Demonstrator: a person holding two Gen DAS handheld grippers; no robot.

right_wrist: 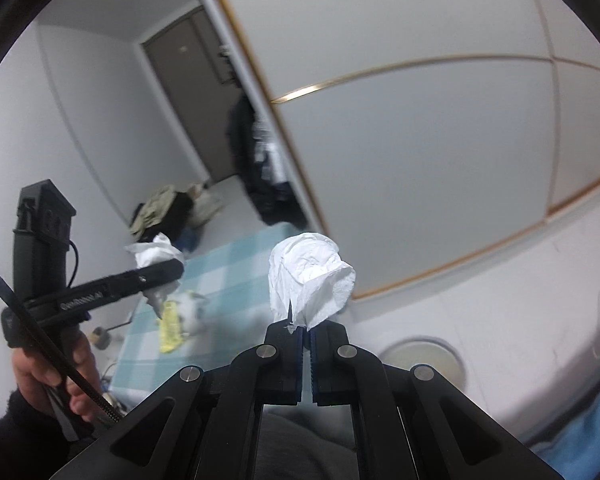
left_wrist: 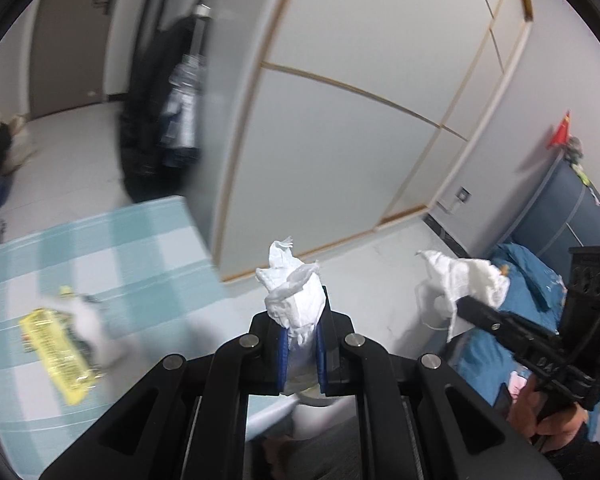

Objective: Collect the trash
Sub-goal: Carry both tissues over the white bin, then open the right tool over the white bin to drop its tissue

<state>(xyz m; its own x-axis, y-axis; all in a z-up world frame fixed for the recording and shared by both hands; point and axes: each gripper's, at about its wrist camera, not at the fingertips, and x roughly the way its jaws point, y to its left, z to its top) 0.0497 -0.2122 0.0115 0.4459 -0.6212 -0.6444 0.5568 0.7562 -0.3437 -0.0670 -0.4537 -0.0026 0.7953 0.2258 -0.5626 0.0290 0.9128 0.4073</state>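
Between our left gripper (left_wrist: 300, 344) jaws we pinch one crumpled white tissue (left_wrist: 294, 292); our right gripper (right_wrist: 306, 344) pinches another white paper wad (right_wrist: 310, 280). Both are in the air, and a loose grip could drop them.

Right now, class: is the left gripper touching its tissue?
Touching. The left wrist view shows the left gripper shut on the tissue, its blue pads pressed against the paper on both sides.
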